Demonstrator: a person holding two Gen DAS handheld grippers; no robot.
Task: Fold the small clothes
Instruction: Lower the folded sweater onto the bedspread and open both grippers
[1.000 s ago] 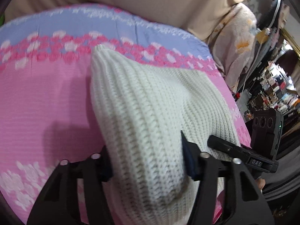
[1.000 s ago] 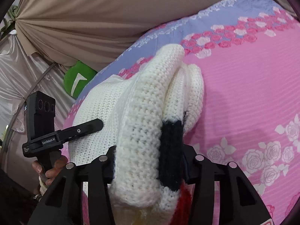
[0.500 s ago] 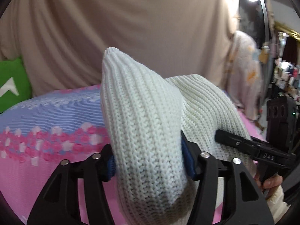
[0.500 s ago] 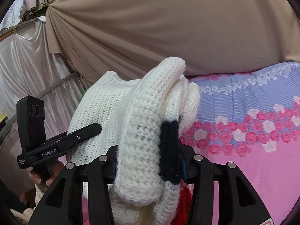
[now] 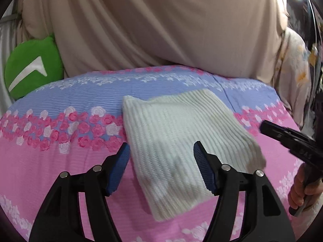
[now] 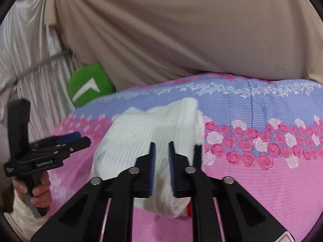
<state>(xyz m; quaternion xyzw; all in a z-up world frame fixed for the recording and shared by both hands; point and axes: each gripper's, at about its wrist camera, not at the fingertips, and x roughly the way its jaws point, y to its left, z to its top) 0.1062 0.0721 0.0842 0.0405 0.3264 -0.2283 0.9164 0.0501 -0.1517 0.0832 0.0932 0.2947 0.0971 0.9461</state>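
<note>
1. Left gripper: lower centre of the left wrist view, jaws wide, blue pads apart with nothing between them. The knit lies under and just beyond the gap; contact cannot be told

2. Right gripper: lower centre of the right wrist view, jaws narrow, a slim gap showing between the pads. They frame the near end of the knit but whether cloth is pinched cannot be told; the frame is motion-blurred

3. Knit: cream ribbed garment, folded into a thick pad, lying flat on the bedspread. In the left view its long axis runs from upper left of centre down toward the lower centre, ribs along it. In the right view the far right edge looks rolled over; a dark strip and a red bit show at the near right edge

4. Key relation: the knit sits straight ahead of both grippers, between them. The left one is over its near left part; the right one shows at the right frame edge, off the knit's right corner. Judged: left is nearer the long edge, so any next fold or squaring would run across that axis

5. Surroundings: green cushion upper left, tan drape across the top

6. Judged: fold looks nearly done; the rolled right edge may need flattening
</note>
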